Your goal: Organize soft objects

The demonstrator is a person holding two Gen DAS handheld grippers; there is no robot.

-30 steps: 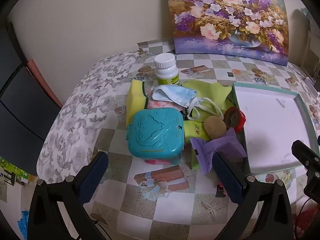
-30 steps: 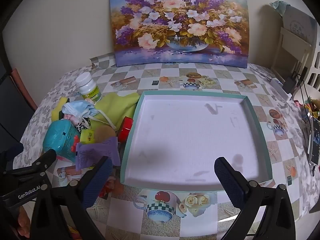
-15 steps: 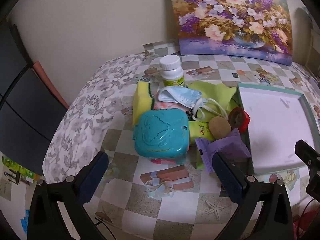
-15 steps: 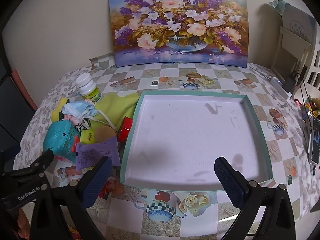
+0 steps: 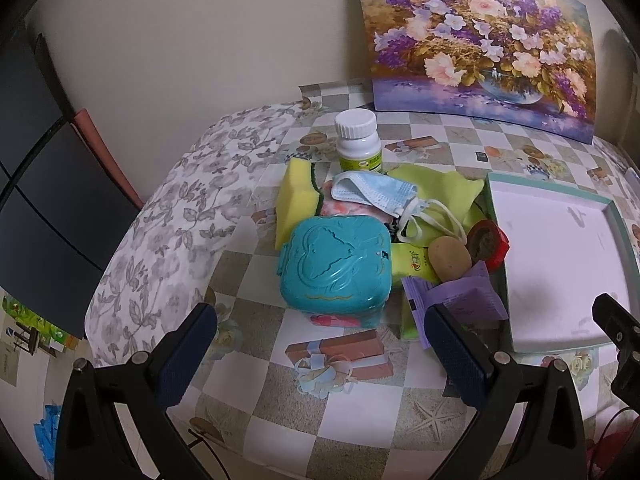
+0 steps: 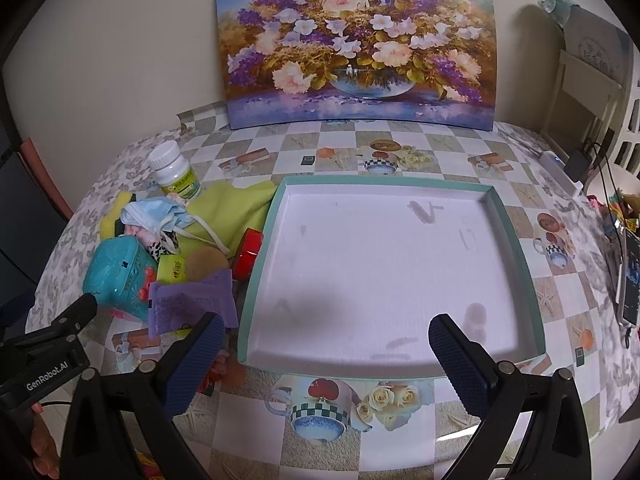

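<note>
A pile of items lies left of a teal-rimmed white tray [image 6: 516, 240] [image 5: 500, 240]. In it are a yellow sponge [image 5: 296, 200], a blue face mask [image 5: 376, 194] [image 6: 152, 212], a lime-green cloth [image 5: 440, 188] [image 6: 232, 208], a teal plastic case [image 5: 336, 268] [image 6: 116, 272], a potato [image 5: 450, 258], a purple packet [image 5: 460, 300] [image 6: 188, 304] and a white bottle [image 5: 358, 140] [image 6: 174, 170]. My left gripper [image 5: 320, 348] is open and empty, near the table's front edge before the teal case. My right gripper [image 6: 324, 364] is open and empty over the tray's near edge.
A flower painting [image 6: 352, 48] leans on the wall at the back. A red round lid [image 6: 248, 252] lies against the tray's left rim. A phone and cables [image 6: 624, 272] lie at the table's right edge. A dark cabinet [image 5: 32, 208] stands left.
My left gripper has drawn back and shifted left, so the pile sits farther off and more to the right. The right gripper has barely moved.
</note>
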